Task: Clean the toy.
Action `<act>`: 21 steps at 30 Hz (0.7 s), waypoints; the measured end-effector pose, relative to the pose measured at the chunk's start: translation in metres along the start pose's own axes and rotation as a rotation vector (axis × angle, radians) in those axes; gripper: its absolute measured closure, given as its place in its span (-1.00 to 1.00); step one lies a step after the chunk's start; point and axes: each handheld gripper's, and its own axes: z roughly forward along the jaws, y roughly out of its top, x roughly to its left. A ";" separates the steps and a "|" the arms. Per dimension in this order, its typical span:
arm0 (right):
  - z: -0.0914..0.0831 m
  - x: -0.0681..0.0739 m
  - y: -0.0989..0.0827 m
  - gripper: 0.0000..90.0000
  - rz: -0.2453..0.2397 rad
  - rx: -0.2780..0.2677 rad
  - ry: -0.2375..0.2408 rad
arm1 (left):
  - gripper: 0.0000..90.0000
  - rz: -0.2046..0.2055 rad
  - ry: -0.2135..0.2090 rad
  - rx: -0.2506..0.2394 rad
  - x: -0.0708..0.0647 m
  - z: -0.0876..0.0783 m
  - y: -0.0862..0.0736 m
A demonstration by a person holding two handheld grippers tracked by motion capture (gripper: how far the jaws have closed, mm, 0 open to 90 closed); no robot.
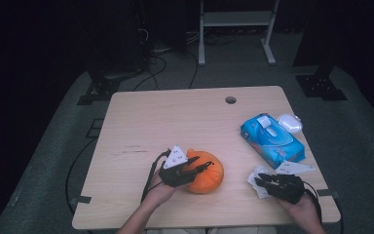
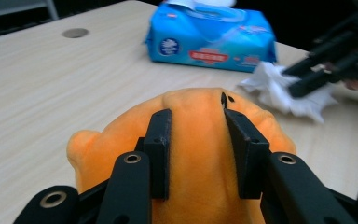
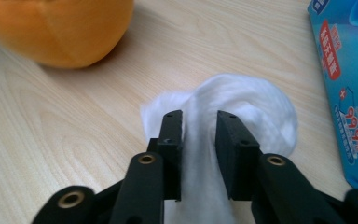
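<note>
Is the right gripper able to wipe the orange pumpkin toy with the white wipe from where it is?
Probably yes. The right gripper pinches the white wipe, and only bare table lies between it and the orange pumpkin toy, which the left gripper holds.

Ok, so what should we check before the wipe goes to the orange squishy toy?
1. Left tongs pinching the orange plush toy: ok, both pads press into it.
2. Right tongs holding the white wipe: ok, wipe sits between the pads.
3. Wipe lifted off the table: cannot tell.
4. Path from wipe to toy free: ok, only bare wood between them.
5. Blue wipes pack out of the way: ok, it lies behind the right tongs.
</note>
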 end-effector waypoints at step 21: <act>-0.009 -0.009 -0.002 0.13 0.057 -0.069 0.023 | 0.16 -0.019 0.041 -0.053 0.015 -0.005 -0.002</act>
